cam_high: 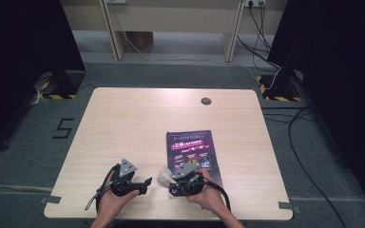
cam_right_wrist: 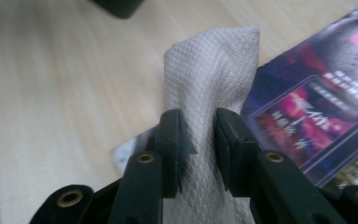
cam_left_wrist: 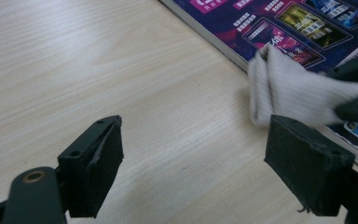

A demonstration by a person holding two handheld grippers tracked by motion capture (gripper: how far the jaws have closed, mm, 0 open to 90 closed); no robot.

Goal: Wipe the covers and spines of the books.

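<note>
Currently my right gripper (cam_right_wrist: 196, 128) pinches a folded white cloth (cam_right_wrist: 212, 70), jaws nearly closed on its middle, at the near left corner of the purple magazine (cam_high: 192, 152) on the counter (cam_high: 123, 123). My left gripper (cam_left_wrist: 193, 154) hovers spread wide with nothing in it, just beside the cloth. Risks, as I judge them: the thin fold could slip out if I tug, or dragging it could skid the glossy magazine. Cloth's lower end hidden behind the jaws; cover text unreadable.
</note>
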